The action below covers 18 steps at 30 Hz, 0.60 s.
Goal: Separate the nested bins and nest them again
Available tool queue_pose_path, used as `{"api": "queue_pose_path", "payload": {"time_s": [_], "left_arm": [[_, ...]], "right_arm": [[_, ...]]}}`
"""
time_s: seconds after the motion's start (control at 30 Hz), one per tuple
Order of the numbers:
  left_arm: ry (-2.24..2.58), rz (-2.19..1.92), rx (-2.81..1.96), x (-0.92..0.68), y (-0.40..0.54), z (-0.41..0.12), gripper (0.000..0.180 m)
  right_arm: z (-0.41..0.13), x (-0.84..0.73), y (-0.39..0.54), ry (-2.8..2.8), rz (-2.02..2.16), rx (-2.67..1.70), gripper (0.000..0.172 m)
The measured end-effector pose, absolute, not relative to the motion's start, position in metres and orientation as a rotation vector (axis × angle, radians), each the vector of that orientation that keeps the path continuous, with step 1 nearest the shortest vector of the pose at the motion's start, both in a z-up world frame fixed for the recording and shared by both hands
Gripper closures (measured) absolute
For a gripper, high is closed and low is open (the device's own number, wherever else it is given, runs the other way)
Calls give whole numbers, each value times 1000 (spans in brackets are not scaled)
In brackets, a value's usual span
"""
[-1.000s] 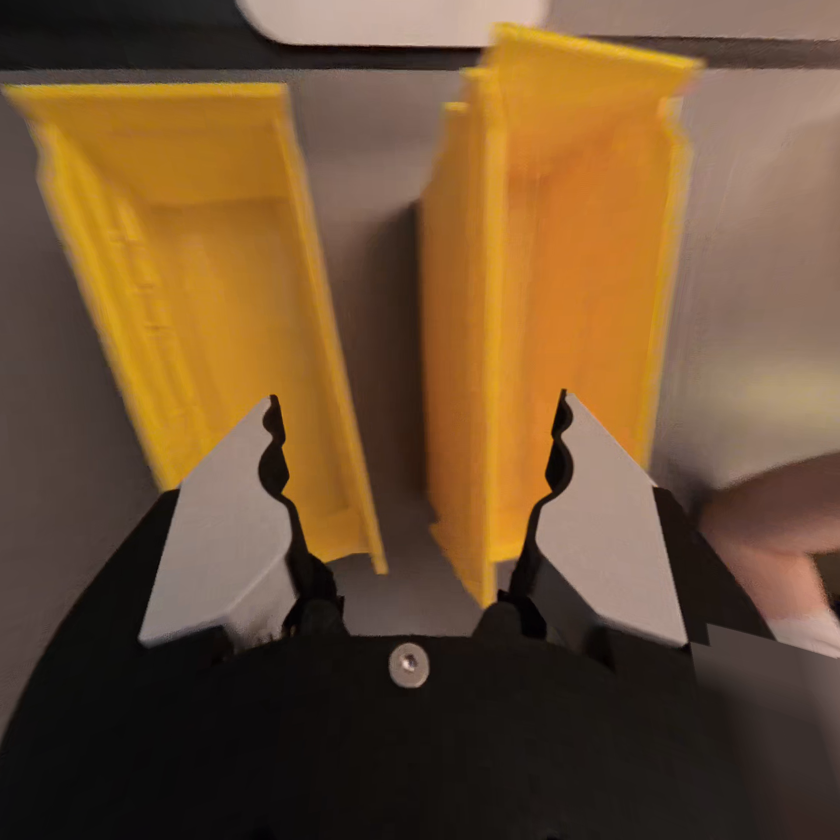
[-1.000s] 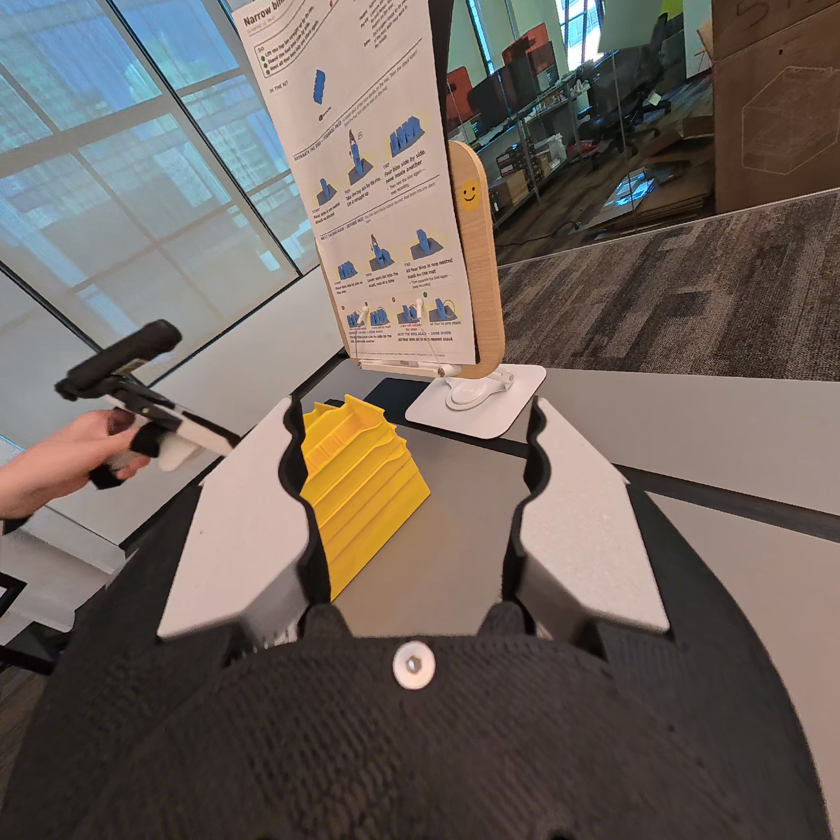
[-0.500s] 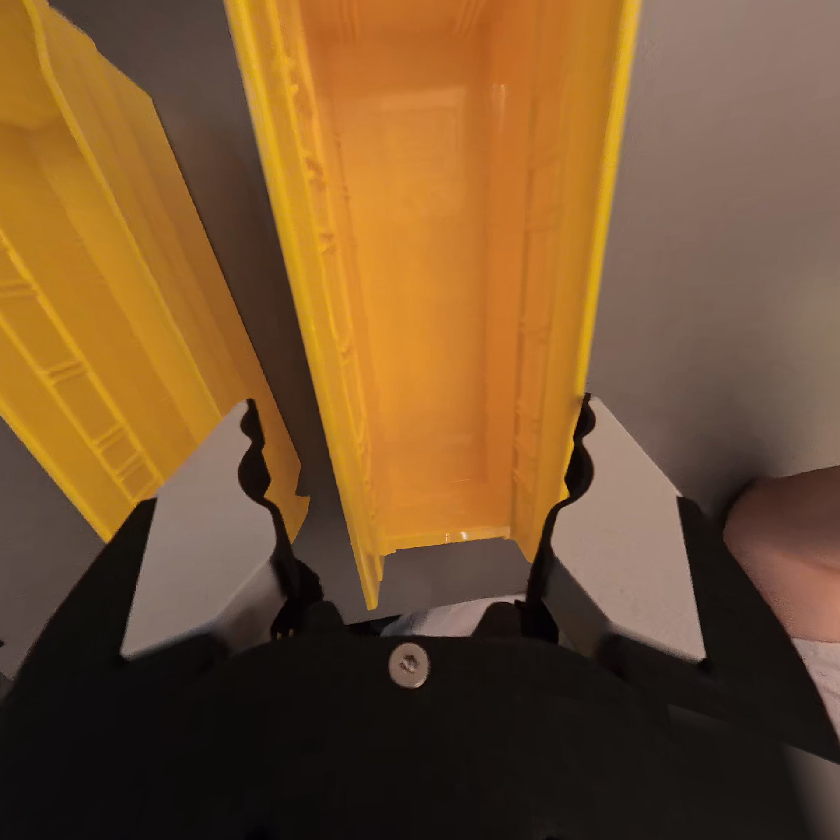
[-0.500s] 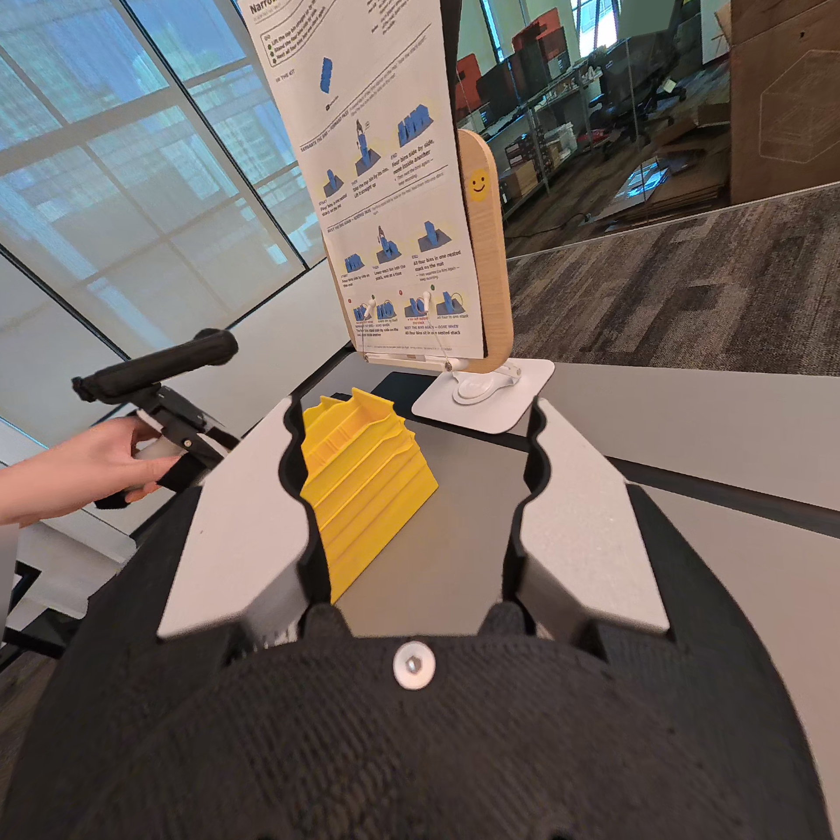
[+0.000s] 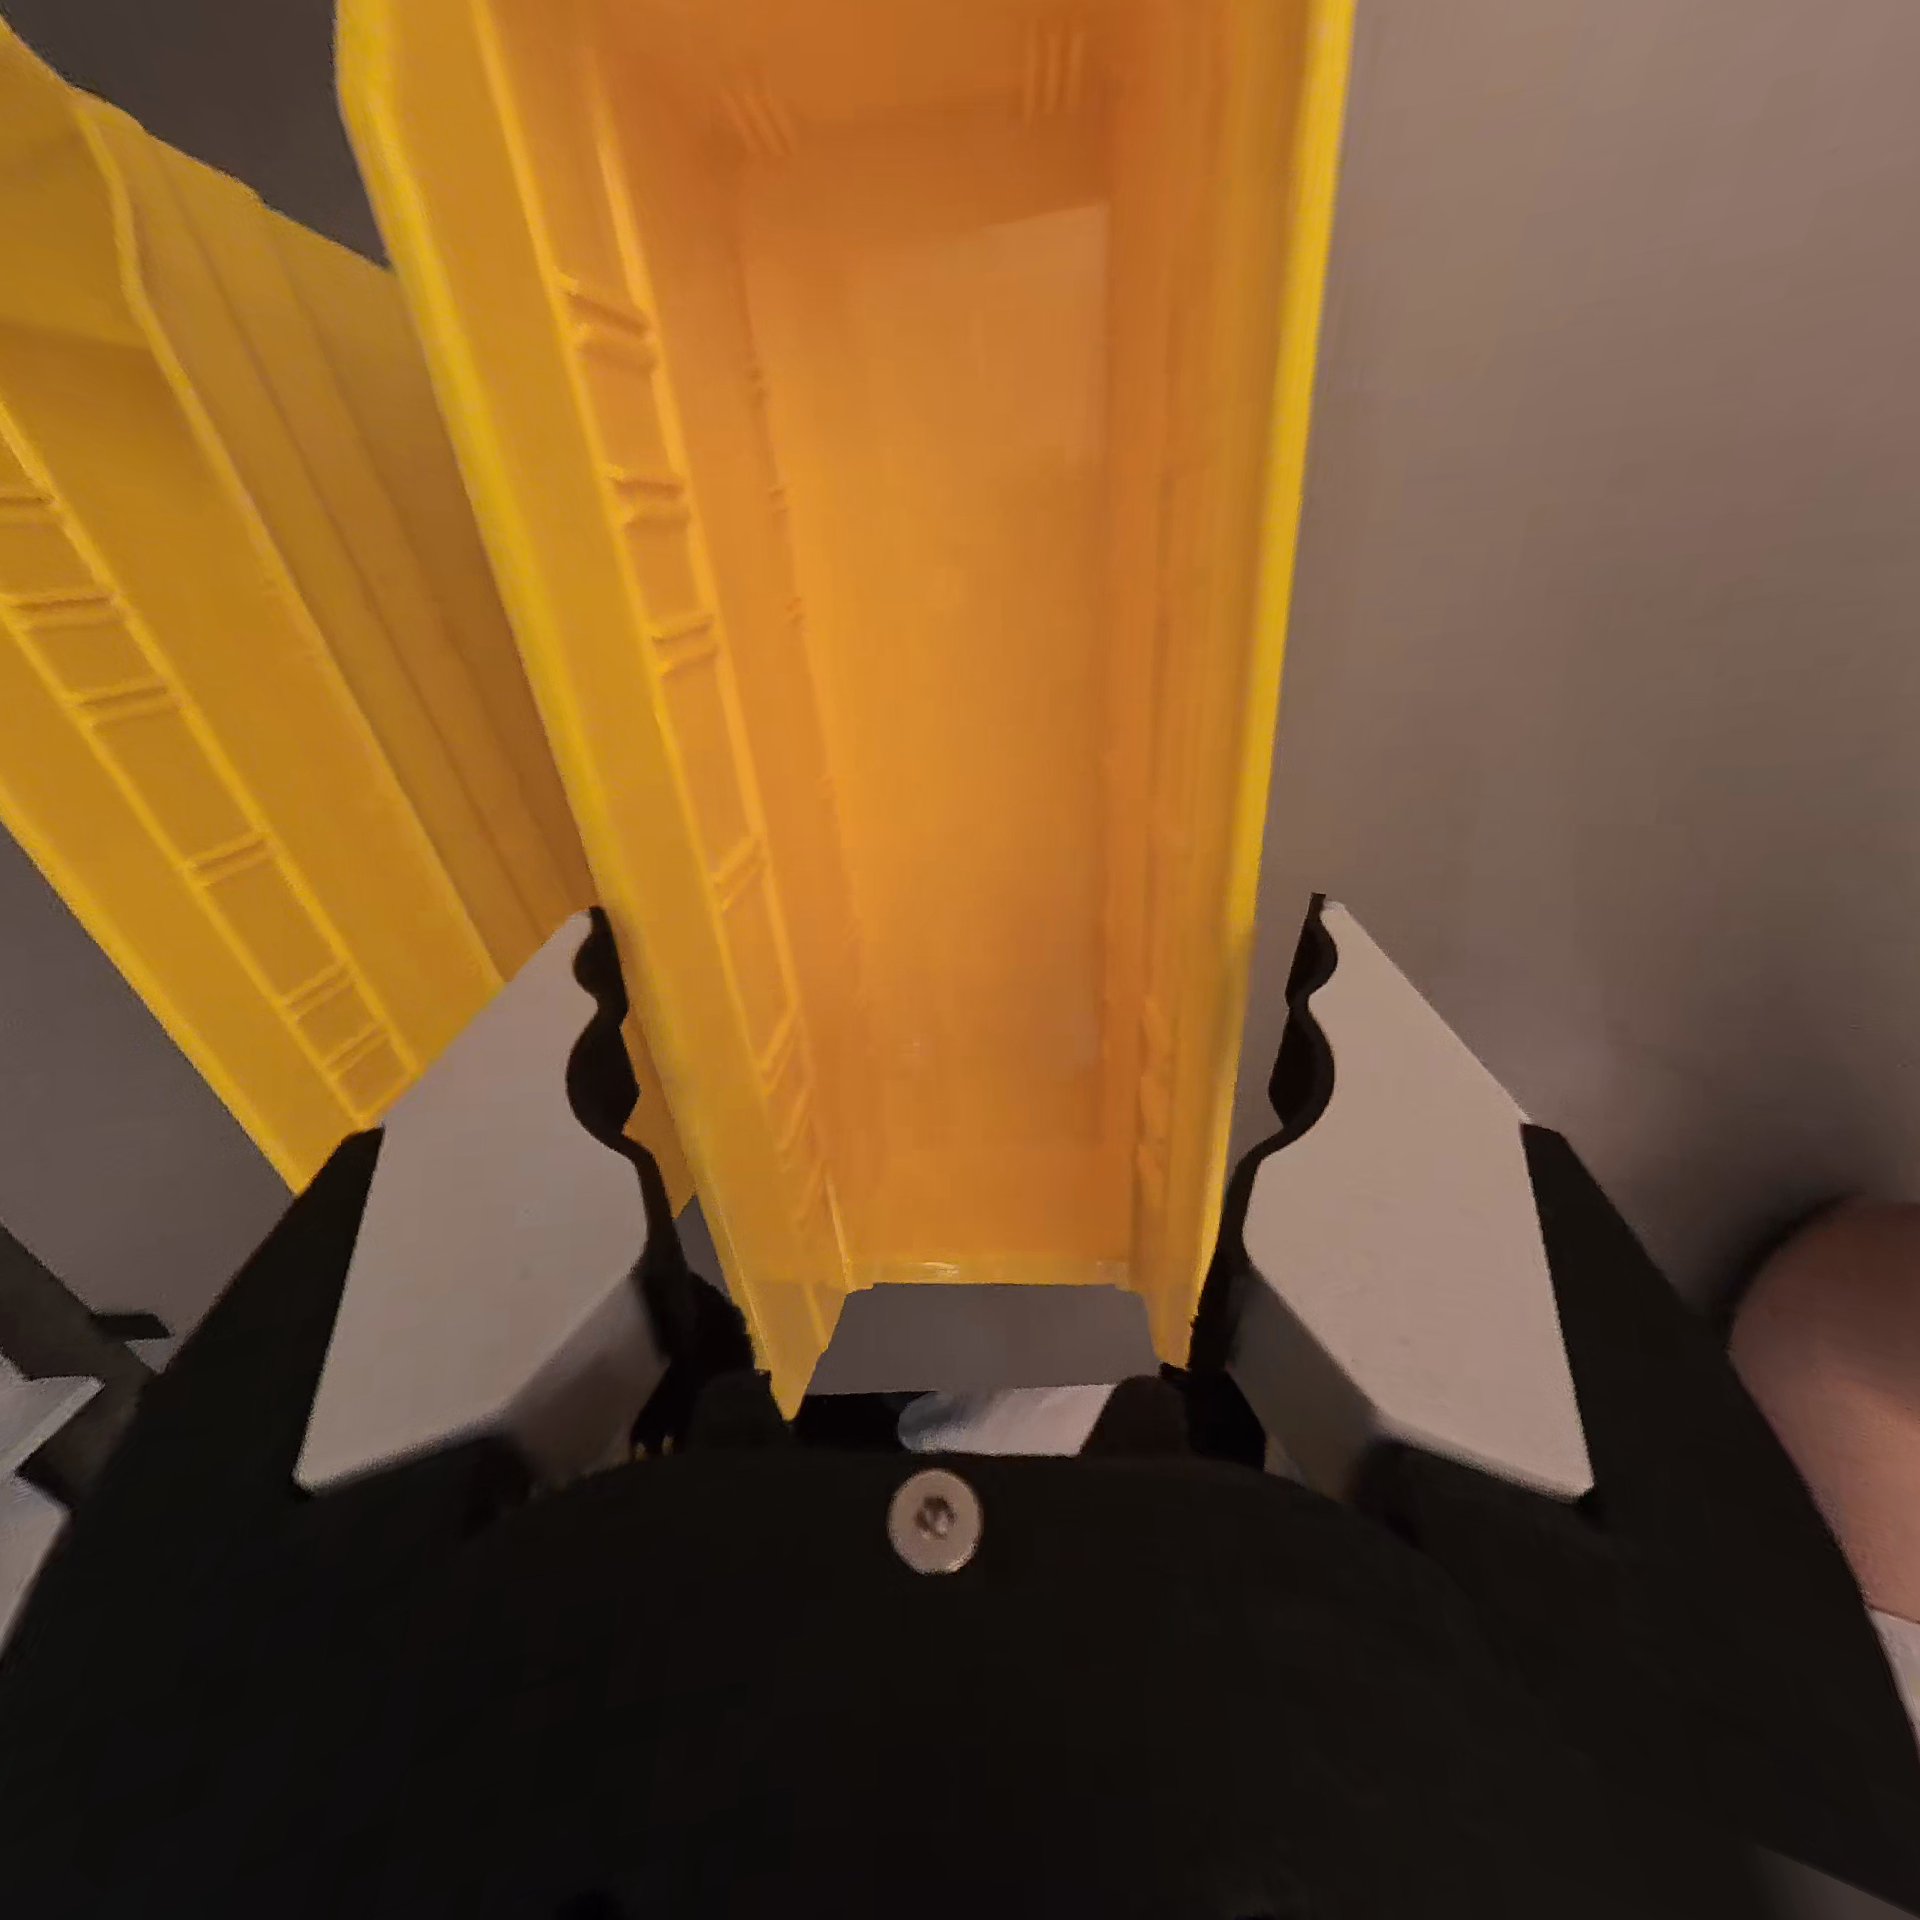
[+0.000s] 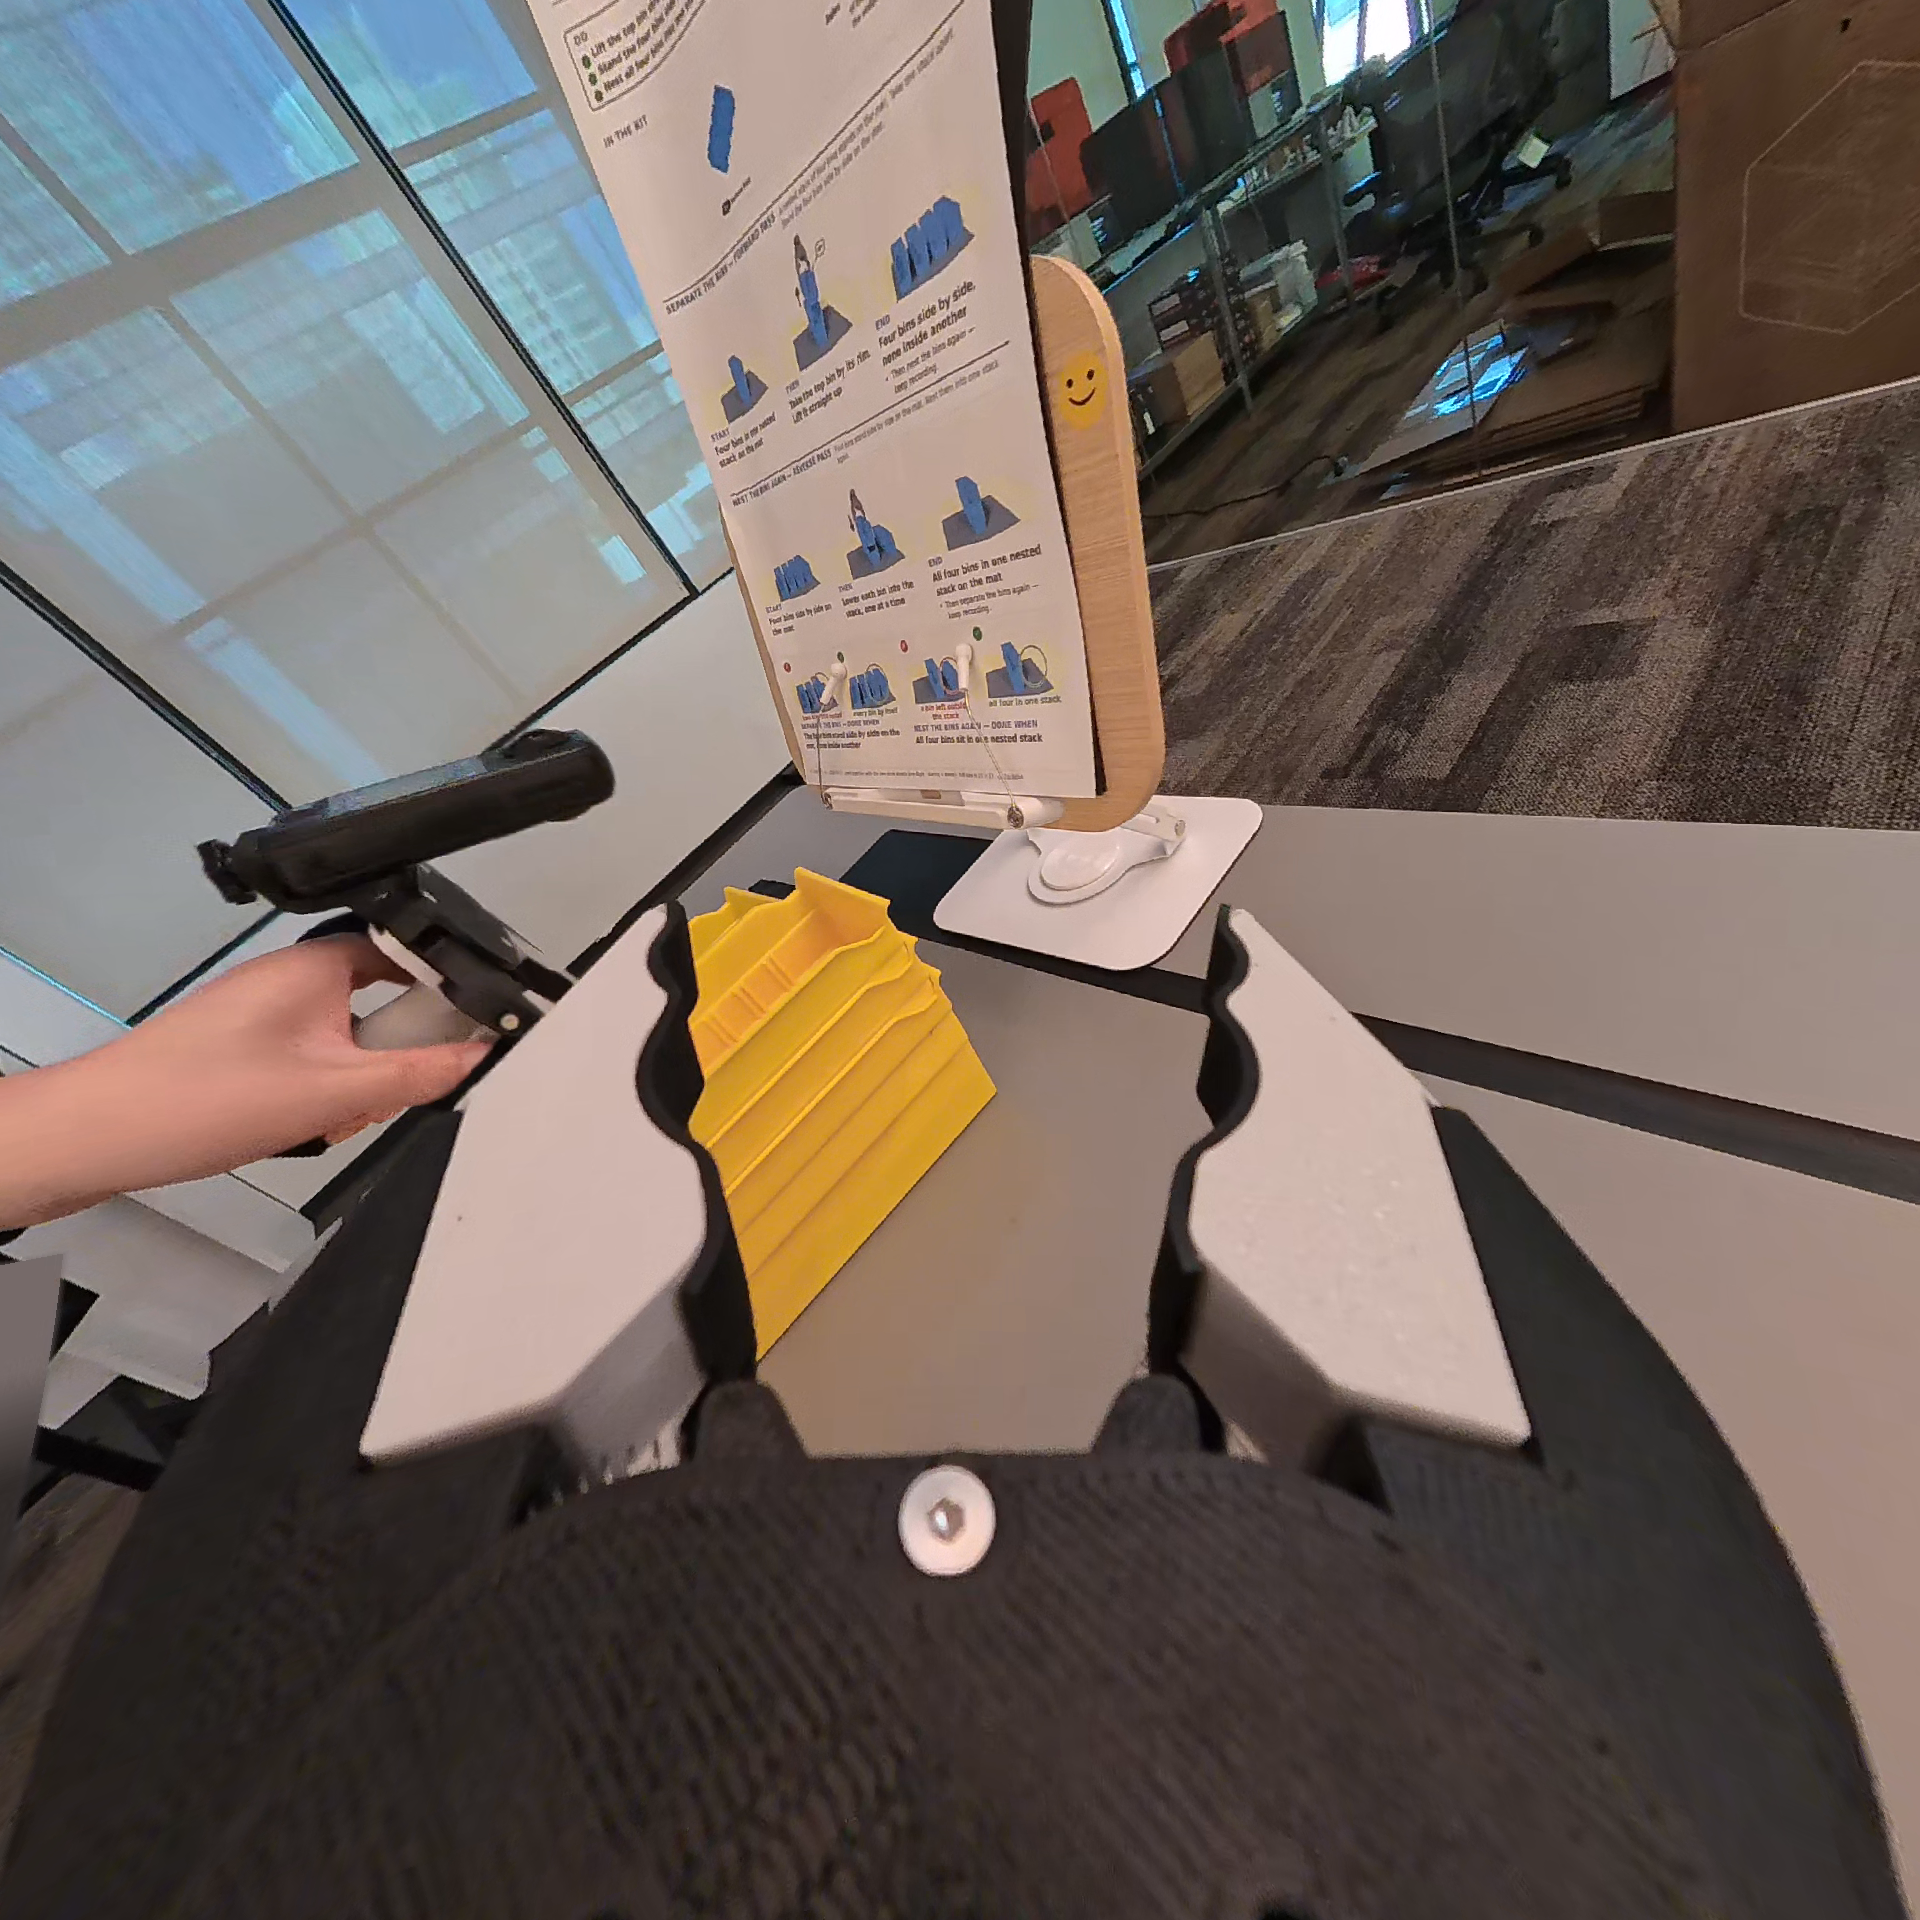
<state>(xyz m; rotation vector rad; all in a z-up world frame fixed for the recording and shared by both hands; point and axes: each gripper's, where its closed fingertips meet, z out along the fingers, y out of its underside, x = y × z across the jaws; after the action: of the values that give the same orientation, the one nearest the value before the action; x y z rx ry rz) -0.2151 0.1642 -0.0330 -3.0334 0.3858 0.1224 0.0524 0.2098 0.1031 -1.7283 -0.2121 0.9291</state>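
Yellow bin point(image 5: 935, 727) straddled by left gripper point(image 5: 945, 1039), long axis running straight ahead along the fingers; jaws open, right pad clear of wall. Right gripper point(image 6: 945, 1060) open, empty, well back from nested stack point(image 6: 831, 1060).

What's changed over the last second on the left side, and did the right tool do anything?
The left tool moved in over the bin stack and now straddles its near end, jaws wide; the left pad looks against the wall, with a gap at the right pad, so no grip yet. The single bin slid to the view's left edge. The right tool stayed open and bare.
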Motion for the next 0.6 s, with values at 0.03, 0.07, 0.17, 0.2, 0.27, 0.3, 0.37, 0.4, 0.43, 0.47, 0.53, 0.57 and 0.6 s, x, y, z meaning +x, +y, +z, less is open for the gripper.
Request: {"api": "queue_pose_path", "payload": {"time_s": [0.03, 0.07, 0.17, 0.2, 0.27, 0.3, 0.37, 0.4, 0.43, 0.47, 0.53, 0.57, 0.6], "left_arm": [[401, 153, -3034, -215, 165, -34, 54], [419, 189, -3035, -216, 166, -35, 55], [441, 273, -3044, -221, 166, -40, 57], [441, 277, -3050, -222, 166, -42, 56], [443, 273, -3058, -223, 165, -43, 56], [450, 264, -3063, -223, 165, -43, 55], [444, 233, -3082, -223, 163, -44, 54], [431, 210, -3096, -223, 162, -45, 52], [419, 183, -3115, -223, 160, -46, 52], [406, 155, -3131, -223, 158, -47, 51], [402, 103, -3154, -222, 155, -49, 50], [414, 93, -3155, -222, 154, -49, 51], [423, 89, -3154, -222, 154, -49, 51]], "right_arm": [[102, 52, 210, -212, 931, -1732, 74], [101, 52, 211, -214, 933, -1736, 74], [98, 50, 211, -221, 930, -1751, 74], [98, 49, 211, -224, 927, -1752, 74], [98, 48, 211, -228, 927, -1751, 74], [98, 47, 211, -231, 928, -1751, 74], [98, 46, 211, -236, 927, -1754, 74], [98, 46, 210, -238, 926, -1755, 74], [98, 45, 210, -239, 925, -1757, 74], [97, 45, 210, -240, 924, -1758, 74], [97, 46, 211, -237, 923, -1758, 74], [97, 45, 211, -237, 924, -1759, 74], [96, 45, 211, -238, 924, -1762, 74]]}}
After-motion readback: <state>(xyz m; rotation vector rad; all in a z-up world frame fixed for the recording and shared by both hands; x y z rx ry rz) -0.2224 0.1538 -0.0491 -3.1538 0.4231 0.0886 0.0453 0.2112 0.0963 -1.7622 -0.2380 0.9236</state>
